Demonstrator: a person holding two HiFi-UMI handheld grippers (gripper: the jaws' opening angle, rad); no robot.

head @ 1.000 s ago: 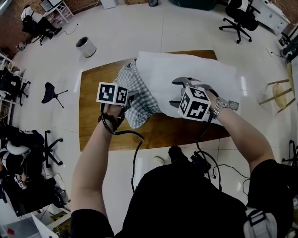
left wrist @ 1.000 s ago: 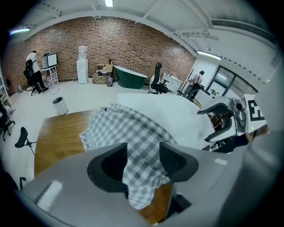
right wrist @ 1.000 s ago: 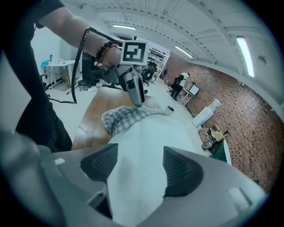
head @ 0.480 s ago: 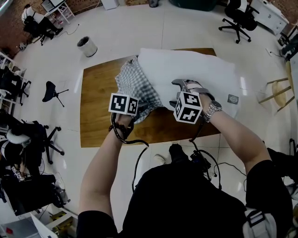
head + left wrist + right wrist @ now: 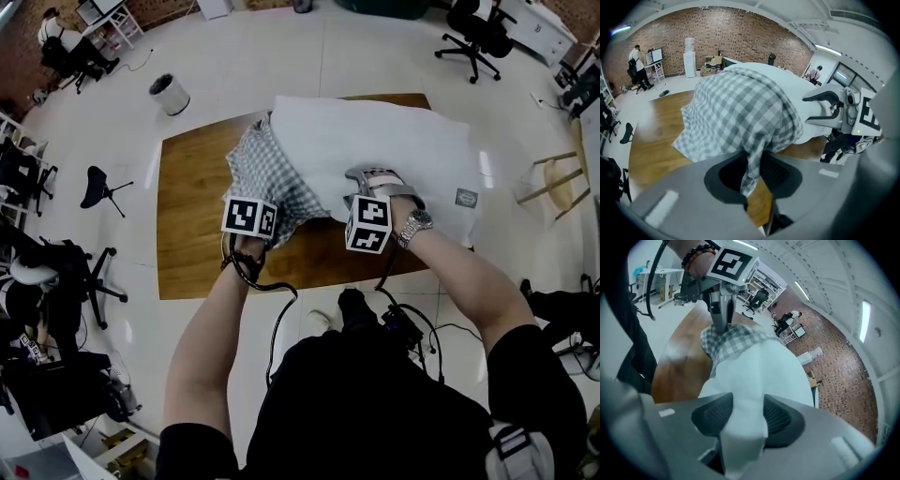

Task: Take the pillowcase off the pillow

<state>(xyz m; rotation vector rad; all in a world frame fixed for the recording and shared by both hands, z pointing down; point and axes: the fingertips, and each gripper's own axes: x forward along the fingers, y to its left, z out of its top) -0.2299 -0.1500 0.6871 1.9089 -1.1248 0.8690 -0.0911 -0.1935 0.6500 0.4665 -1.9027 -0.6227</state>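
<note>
Left gripper (image 5: 751, 174) dropped, closing on bunched grey-checked pillowcase (image 5: 740, 112); pillow (image 5: 394, 141) bared

You are holding both forearms out ahead, side by side, grippers tilting downward. Your left gripper (image 5: 752, 176) has just been closing its jaws and is pinching the pillowcase (image 5: 740, 108) between them. Your right gripper (image 5: 743, 420), with a watch (image 5: 415, 223) on that wrist, has been closing too and is squeezing a fold of the pillow (image 5: 764, 366).

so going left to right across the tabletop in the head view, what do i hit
bare wooden table → checked pillowcase → white pillow → small tag near the pillow's right end
</note>
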